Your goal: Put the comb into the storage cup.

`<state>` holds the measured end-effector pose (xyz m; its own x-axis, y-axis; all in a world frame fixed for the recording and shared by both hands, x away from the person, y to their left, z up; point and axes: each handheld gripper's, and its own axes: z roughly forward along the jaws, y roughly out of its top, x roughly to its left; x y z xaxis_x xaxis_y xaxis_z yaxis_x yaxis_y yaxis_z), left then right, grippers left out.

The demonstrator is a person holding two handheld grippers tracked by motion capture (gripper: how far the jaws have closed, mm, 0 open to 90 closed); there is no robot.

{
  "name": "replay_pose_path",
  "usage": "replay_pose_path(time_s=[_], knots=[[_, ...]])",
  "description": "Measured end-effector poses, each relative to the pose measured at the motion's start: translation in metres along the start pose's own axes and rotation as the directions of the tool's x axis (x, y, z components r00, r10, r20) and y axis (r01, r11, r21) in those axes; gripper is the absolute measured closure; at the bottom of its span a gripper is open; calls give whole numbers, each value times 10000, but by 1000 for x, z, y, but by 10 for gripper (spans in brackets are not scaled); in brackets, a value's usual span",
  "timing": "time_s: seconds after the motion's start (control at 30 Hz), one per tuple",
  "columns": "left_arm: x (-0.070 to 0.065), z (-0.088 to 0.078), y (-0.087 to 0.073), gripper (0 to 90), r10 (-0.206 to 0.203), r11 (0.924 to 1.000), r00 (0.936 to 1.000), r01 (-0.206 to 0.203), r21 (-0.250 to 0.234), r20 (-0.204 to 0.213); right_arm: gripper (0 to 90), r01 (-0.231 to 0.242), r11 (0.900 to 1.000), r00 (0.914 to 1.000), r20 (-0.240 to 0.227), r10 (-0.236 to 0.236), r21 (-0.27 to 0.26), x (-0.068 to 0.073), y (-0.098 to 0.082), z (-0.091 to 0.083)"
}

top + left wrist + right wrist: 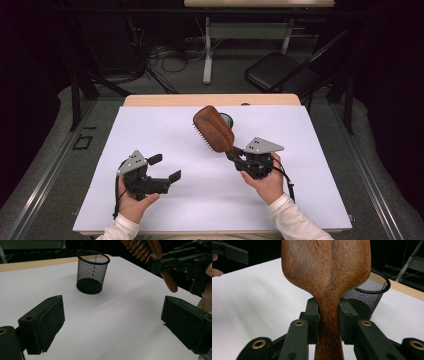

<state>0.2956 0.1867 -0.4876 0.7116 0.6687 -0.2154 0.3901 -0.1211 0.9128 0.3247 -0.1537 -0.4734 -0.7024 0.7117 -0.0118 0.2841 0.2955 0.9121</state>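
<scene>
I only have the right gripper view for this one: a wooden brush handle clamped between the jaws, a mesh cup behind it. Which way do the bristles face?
Observer: In the left gripper view the hairbrush shows its bristles, turned toward the left gripper's side.
Operator: Is the left gripper holding anything?
Observer: No. The left gripper is open over bare white sheet, nothing between its jaws.
Operator: Is the brush over the cup yet?
Observer: In the high view the brush head hides most of the mesh cup; whether it is directly above cannot be told. The right gripper holds the handle, the head tilted up and away from the person.
</scene>
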Motion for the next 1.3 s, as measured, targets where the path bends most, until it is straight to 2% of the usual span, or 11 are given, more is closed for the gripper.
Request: replay_pose_path(time_s=[0.33, 0.47, 0.67, 1.0, 1.3], knots=[[-5, 10, 20, 52, -6, 10000, 9999, 5, 46, 112, 726, 136, 9999, 9998, 124, -136, -36, 1, -1, -1], [-6, 13, 33, 53, 119, 9999, 9998, -120, 60, 184, 726, 137, 9999, 9998, 144, -136, -33, 1, -1, -2], [-3, 14, 47, 53, -105, 9999, 9998, 104, 65, 170, 726, 142, 9999, 9997, 180, -141, -19, 1, -2, -1], [2, 18, 64, 55, -382, 9986, 9990, 372, 377, 249, 726, 138, 9999, 9996, 251, -137, -53, 1, -3, -1], [2, 24, 77, 56, -645, 9958, 9970, 616, 676, 427, 726, 167, 9999, 9994, 293, -166, -42, 2, -4, 0]])
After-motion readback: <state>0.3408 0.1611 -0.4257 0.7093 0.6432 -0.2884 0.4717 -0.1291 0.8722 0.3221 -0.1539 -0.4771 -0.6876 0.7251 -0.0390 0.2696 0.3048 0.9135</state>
